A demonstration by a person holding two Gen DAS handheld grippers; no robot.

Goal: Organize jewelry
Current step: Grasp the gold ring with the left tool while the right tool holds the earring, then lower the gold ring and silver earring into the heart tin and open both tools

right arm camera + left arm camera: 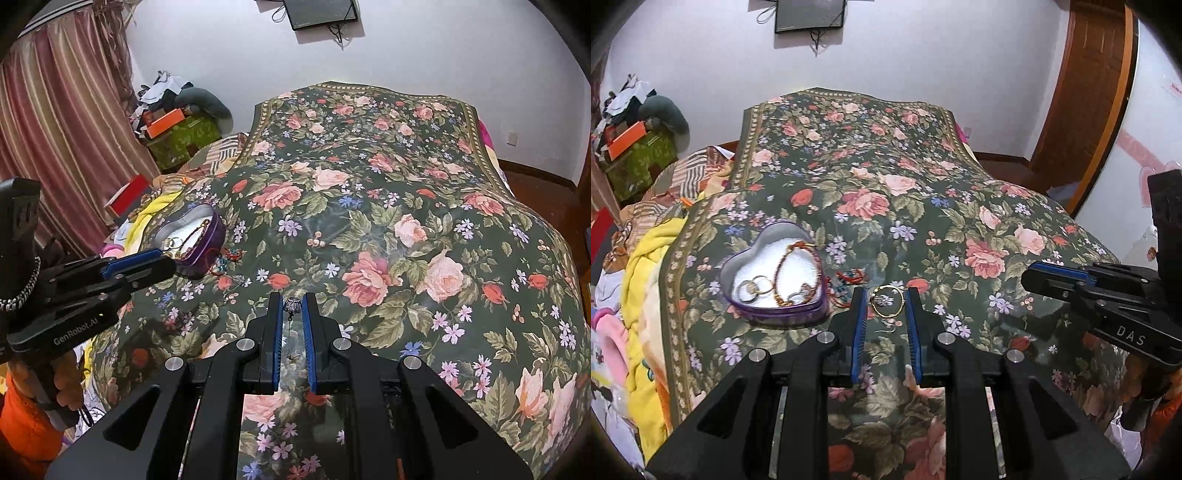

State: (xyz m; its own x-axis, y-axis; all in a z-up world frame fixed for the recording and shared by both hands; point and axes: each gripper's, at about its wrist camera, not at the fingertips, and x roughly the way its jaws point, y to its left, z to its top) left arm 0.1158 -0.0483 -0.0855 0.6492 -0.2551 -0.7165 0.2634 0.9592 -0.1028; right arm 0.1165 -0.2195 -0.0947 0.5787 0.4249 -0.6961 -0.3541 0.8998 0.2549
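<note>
A purple heart-shaped tin [738, 273] lies open on the floral cloth, holding rings and a beaded bracelet [783, 273]; it also shows in the right wrist view [210, 236]. My left gripper [884, 301] is open, its fingers on either side of a gold ring [886, 302] that lies on the cloth. A red beaded piece [851, 276] lies just right of the tin. My right gripper [292, 304] is open around a small dark silver earring [293, 305] on the cloth. The right gripper also shows in the left wrist view [1045, 280].
The floral cloth [406, 229] covers a table. Piled yellow and pink fabric [646, 280] lies off its left edge. A green box with an orange box on it [173, 129] stands at back left, by a striped curtain [55, 129]. A wooden door [1082, 103] is at right.
</note>
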